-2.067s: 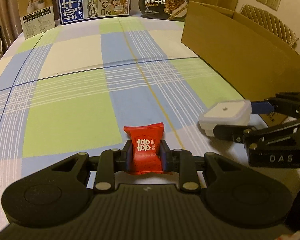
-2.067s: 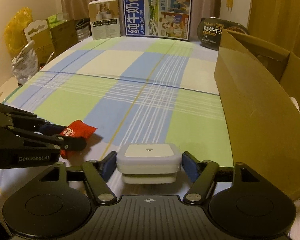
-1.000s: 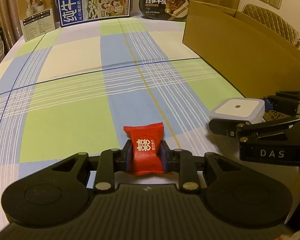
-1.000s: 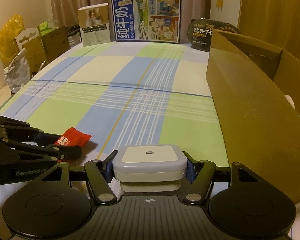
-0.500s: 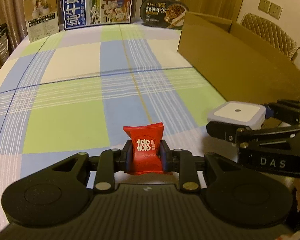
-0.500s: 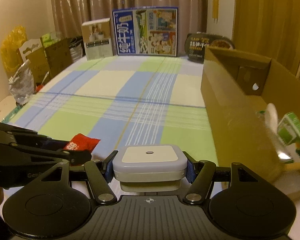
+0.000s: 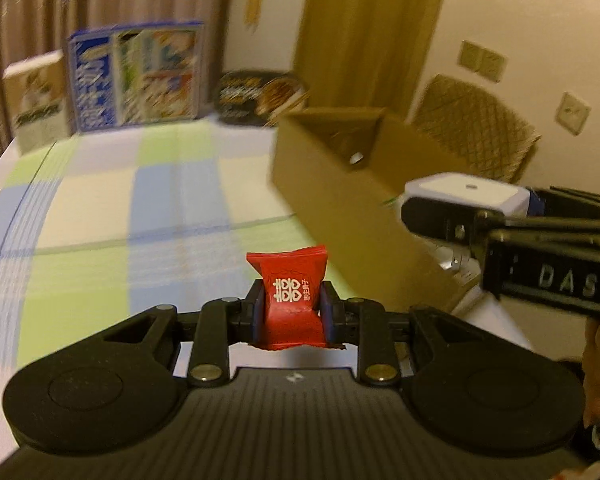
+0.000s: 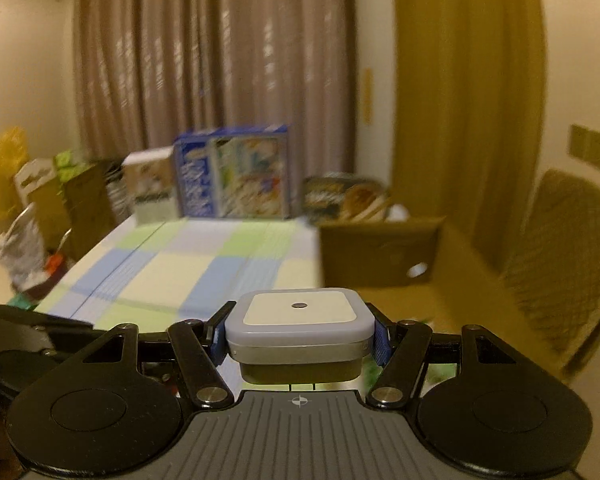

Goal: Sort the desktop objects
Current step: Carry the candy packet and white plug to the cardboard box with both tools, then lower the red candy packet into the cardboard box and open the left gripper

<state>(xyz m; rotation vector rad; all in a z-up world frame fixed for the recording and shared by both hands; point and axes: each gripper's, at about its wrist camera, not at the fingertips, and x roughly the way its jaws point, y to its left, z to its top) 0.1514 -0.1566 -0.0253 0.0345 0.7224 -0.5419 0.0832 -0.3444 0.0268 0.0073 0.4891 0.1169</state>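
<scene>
A red candy packet (image 7: 290, 304) with white characters is pinched upright in my left gripper (image 7: 291, 312), held in the air above the checked tablecloth (image 7: 120, 216). My right gripper (image 8: 299, 336) is shut on a square white device (image 8: 299, 320) with a small dark dot on top; the same white device (image 7: 466, 194) shows at the right of the left wrist view, beside the near wall of the open cardboard box (image 7: 340, 184). In the right wrist view the cardboard box (image 8: 380, 256) lies ahead and to the right, its inside partly visible.
At the table's far end stand a blue milk carton box (image 7: 136, 76), a small beige box (image 7: 36, 100) and a dark instant-meal tray (image 7: 260, 96). A woven chair (image 7: 476, 128) stands behind the cardboard box. Bags and cartons (image 8: 28, 208) crowd the floor at the left.
Both grippers have risen from the table with their loads; the views tilt up and show more of the room and the box's inside. The grips are unchanged.
</scene>
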